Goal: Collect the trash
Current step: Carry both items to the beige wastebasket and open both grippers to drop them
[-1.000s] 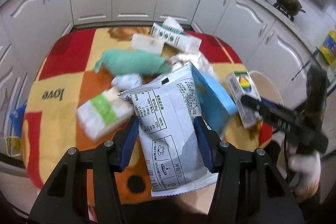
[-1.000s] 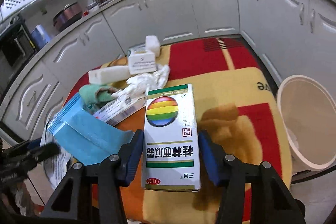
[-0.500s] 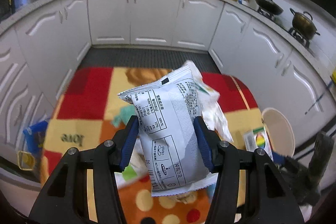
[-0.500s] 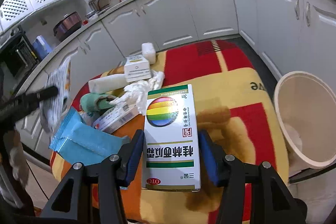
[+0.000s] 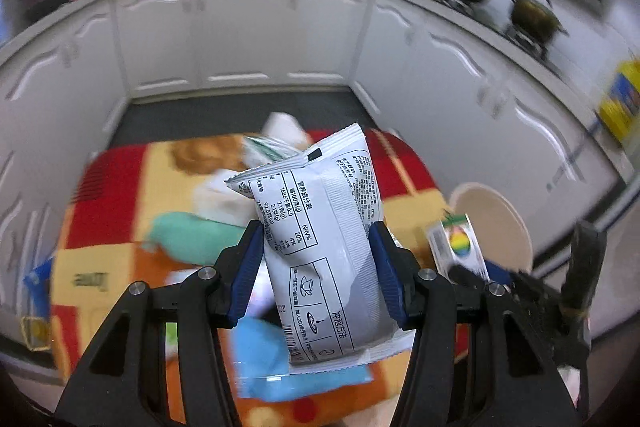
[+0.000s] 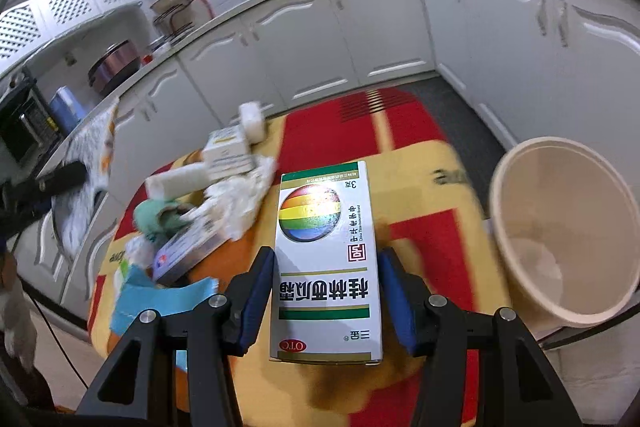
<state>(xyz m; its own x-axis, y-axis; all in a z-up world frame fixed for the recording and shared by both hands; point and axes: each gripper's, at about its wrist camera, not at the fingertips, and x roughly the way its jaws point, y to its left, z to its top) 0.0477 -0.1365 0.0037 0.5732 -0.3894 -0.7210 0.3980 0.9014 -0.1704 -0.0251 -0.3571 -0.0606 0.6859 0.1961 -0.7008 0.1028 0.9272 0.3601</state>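
Observation:
My left gripper (image 5: 316, 267) is shut on a white food packet (image 5: 320, 235) with black printed text, held above the table. My right gripper (image 6: 326, 291) is shut on a white medicine box (image 6: 326, 251) with a rainbow globe on it, also lifted off the cloth. The beige bin (image 6: 568, 231) stands at the table's right edge, to the right of the box. In the left wrist view the bin (image 5: 496, 223) sits at right, with the right gripper (image 5: 460, 269) and its medicine box (image 5: 458, 241) in front of it. The left gripper and packet (image 6: 90, 163) show blurred at far left.
A table under a red, yellow and orange cloth (image 6: 404, 155) carries more trash: a blue packet (image 6: 160, 299), a green cloth (image 6: 156, 215), crumpled white tissue (image 6: 240, 195), small white boxes (image 6: 226, 151) and a flat carton (image 6: 184, 251). White kitchen cabinets (image 5: 240, 39) ring the table.
The left gripper has lifted the packet up off the pile and swung toward the bin side. The right gripper with the medicine box has shifted a little toward the bin.

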